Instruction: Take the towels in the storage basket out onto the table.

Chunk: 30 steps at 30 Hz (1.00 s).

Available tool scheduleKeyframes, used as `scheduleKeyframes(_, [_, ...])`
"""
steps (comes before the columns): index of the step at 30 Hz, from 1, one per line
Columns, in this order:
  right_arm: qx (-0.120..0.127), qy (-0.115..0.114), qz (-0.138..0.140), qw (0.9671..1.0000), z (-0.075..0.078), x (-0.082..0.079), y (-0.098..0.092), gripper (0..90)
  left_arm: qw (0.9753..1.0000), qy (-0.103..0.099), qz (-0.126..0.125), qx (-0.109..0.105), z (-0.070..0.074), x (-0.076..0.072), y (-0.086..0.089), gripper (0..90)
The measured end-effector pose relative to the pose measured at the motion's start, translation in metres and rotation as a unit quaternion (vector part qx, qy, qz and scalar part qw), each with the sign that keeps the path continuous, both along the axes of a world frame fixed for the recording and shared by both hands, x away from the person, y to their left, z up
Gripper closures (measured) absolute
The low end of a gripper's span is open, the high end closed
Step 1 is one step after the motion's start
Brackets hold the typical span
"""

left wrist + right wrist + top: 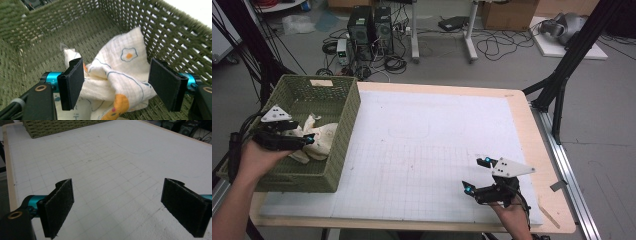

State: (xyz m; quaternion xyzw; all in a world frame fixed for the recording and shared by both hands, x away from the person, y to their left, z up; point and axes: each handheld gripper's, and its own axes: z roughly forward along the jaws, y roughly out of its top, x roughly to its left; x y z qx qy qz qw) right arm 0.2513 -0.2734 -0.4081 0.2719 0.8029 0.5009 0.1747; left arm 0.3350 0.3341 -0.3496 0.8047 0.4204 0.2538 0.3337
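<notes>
left gripper (116, 82) jaws spread, straddling crumpled cloth (120, 75) in basket (342, 120) at table's left. right gripper (482, 175) spread, idle over mat (422, 140). risk: jaw snags basket weave or pinches only a loose fold, cloth slips.

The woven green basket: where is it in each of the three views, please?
High view: the woven green basket stands at the table's left edge, holding a crumpled white cloth.
Left gripper view: its walls surround the cloth.
Right gripper view: its wall lies at top left.
Shared landmark: the white gridded mat.
</notes>
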Motion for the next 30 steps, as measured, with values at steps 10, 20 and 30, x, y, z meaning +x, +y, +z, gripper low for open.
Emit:
scheduleKeyframes(10, [-0.001,0.003,0.001,1.0000,-0.001,0.001,0.000,10.4,0.9983,0.044,0.003,0.037,-0.012,0.008,-0.002,31.6])
scheduleKeyframes(20, [-0.004,0.004,0.004,1.0000,-0.001,0.001,0.002,10.4,0.9932,0.096,0.000,0.066,-0.020,0.014,0.000,59.2])
scheduleKeyframes(30, [-0.002,0.007,0.004,1.0000,-0.002,0.001,0.002,10.4,0.9930,0.099,0.002,0.063,-0.018,0.015,0.002,81.3])
